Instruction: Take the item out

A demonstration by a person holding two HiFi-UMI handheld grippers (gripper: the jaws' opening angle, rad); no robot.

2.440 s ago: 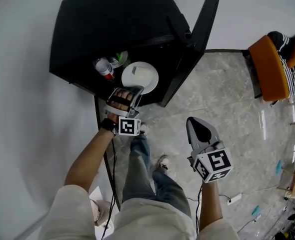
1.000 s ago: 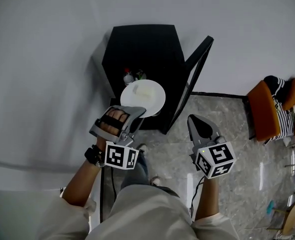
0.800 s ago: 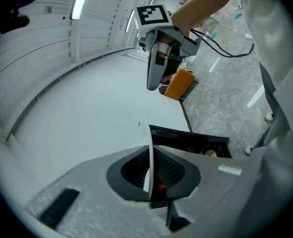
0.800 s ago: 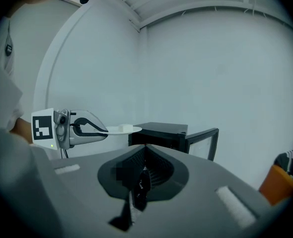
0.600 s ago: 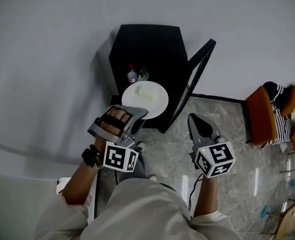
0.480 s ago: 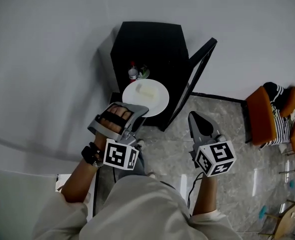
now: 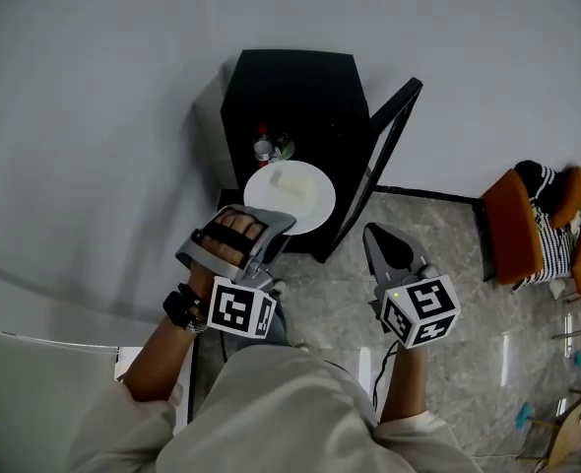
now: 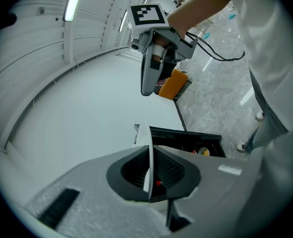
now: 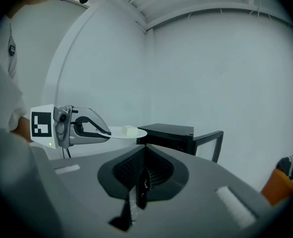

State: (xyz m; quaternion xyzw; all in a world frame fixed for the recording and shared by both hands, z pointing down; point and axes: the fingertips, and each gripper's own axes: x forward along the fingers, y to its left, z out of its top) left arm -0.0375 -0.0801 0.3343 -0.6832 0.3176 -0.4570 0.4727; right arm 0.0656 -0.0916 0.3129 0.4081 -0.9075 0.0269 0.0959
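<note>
My left hand-held gripper (image 7: 274, 222) clamps the rim of the white plate (image 7: 292, 200), held level just in front of the open black cabinet (image 7: 290, 87); my right hand-held gripper (image 7: 377, 239), jaws together, is empty.

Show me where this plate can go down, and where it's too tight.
The flat top of the black cabinet is bare, right up to its open door. The grey floor between that door and the orange chair is bare too. It is crowded on the shelf inside, where bottles stand just behind the plate that the left tool holds.
</note>
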